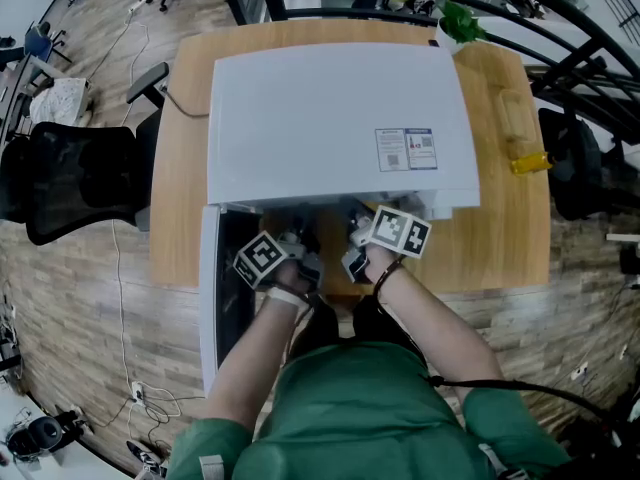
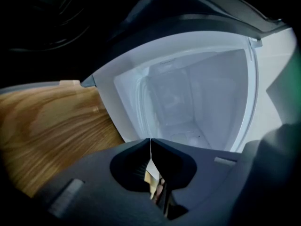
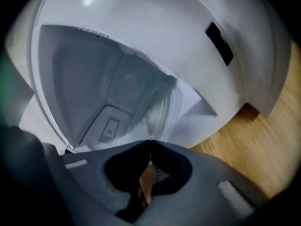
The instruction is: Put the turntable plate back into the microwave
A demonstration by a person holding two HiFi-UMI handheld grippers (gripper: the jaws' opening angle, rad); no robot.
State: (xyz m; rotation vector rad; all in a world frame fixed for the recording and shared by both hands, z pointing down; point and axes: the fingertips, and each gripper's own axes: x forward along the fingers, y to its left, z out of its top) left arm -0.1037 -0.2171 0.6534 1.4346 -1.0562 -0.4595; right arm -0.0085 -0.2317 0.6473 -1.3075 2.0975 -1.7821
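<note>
A white microwave (image 1: 340, 118) sits on a wooden table (image 1: 505, 233), its door (image 1: 213, 298) swung open at the left. Both grippers are at the mouth of its cavity (image 2: 188, 98), each rolled onto its side. The clear glass turntable plate (image 3: 162, 105) is hard to make out. It shows nearly edge-on as faint curved glass running from my right gripper (image 3: 150, 142) into the cavity. My left gripper (image 2: 150, 140) is shut with only a thin pale sliver between its tips. In the head view the left gripper (image 1: 305, 251) and right gripper (image 1: 357, 236) sit close together under the microwave's front edge.
The open door stands out past the table's front edge beside my left arm. A yellow object (image 1: 528, 161) lies on the table right of the microwave. A black office chair (image 1: 80, 178) stands at the left, and a green item (image 1: 462, 23) sits at the back.
</note>
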